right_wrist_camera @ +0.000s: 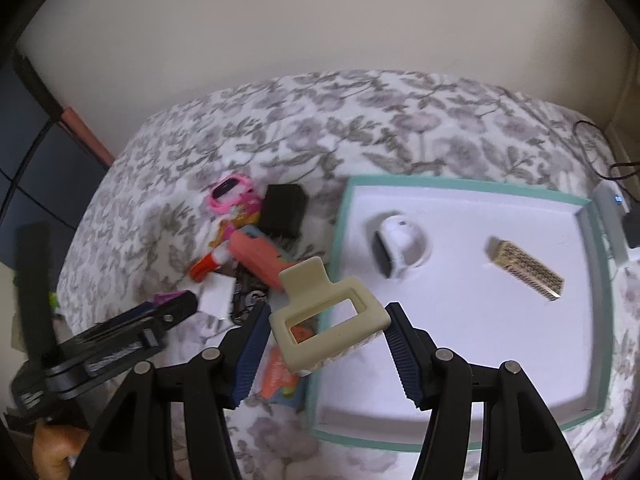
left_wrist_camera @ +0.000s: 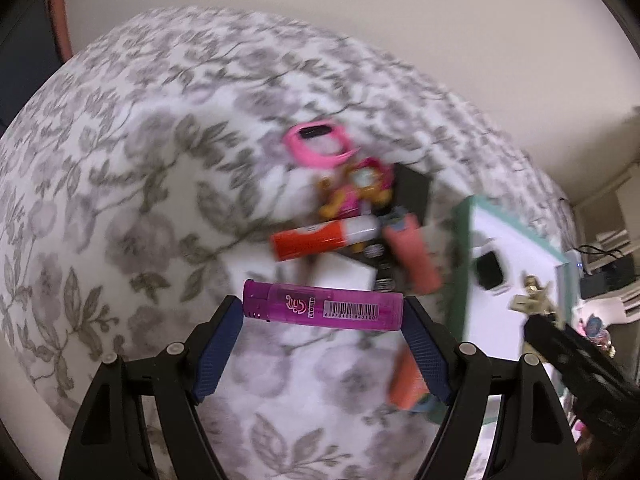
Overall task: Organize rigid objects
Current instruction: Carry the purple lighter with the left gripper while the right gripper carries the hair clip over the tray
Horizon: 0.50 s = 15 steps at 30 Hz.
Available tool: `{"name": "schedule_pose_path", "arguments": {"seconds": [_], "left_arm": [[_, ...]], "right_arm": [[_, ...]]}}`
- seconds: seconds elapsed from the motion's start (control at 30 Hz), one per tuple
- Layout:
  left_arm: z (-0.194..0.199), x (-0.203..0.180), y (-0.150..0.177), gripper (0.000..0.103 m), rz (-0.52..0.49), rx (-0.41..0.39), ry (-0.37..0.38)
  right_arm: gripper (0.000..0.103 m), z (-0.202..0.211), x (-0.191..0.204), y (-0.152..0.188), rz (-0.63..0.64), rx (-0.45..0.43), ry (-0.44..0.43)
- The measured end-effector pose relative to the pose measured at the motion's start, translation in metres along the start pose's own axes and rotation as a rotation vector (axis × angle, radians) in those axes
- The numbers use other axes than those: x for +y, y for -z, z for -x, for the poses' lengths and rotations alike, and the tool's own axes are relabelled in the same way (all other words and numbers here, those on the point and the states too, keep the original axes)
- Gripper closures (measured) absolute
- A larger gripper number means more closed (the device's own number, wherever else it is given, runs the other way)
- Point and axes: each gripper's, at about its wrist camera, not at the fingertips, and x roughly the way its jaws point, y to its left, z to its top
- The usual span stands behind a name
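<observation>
My left gripper (left_wrist_camera: 323, 316) is shut on a purple lighter (left_wrist_camera: 322, 307), held crosswise above the floral bedspread. My right gripper (right_wrist_camera: 326, 322) is shut on a cream hair claw clip (right_wrist_camera: 326, 312), held over the left edge of a white tray with a teal rim (right_wrist_camera: 460, 184). In the tray lie a white smartwatch (right_wrist_camera: 396, 246) and a gold comb (right_wrist_camera: 526, 274). A pile on the bed holds a pink watch (right_wrist_camera: 230, 194), an orange glue stick (left_wrist_camera: 308, 238), a salmon case (right_wrist_camera: 258, 258), a black box (right_wrist_camera: 282, 208) and a toy figure (left_wrist_camera: 354, 192).
The bed is covered by a grey floral spread (left_wrist_camera: 140, 160). A beige wall stands behind it. The left gripper shows as a dark body (right_wrist_camera: 108, 344) at the left of the right wrist view. Cables and a charger (right_wrist_camera: 614, 200) lie at the far right.
</observation>
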Motion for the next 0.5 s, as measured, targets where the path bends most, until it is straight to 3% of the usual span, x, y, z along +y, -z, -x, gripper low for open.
{"name": "schedule_pose_path", "arguments": {"seconds": [0.17,0.33,0.5], "left_arm": [[0.0,-0.043,0.001,0.022,-0.067,0.0,0.022],[-0.005,-0.106,0.009,0.022,-0.225,0.016,0.025],[-0.013,-0.149,0.013,0.022,-0.31,0.041,0.012]], "right_arm": [[0.042,-0.003,-0.035,-0.001,-0.094,0.01,0.092],[0.042,0.005,-0.075,0.0,-0.18,-0.02,0.265],[0.042,0.022,-0.124,0.005,-0.339,-0.058,0.304]]}}
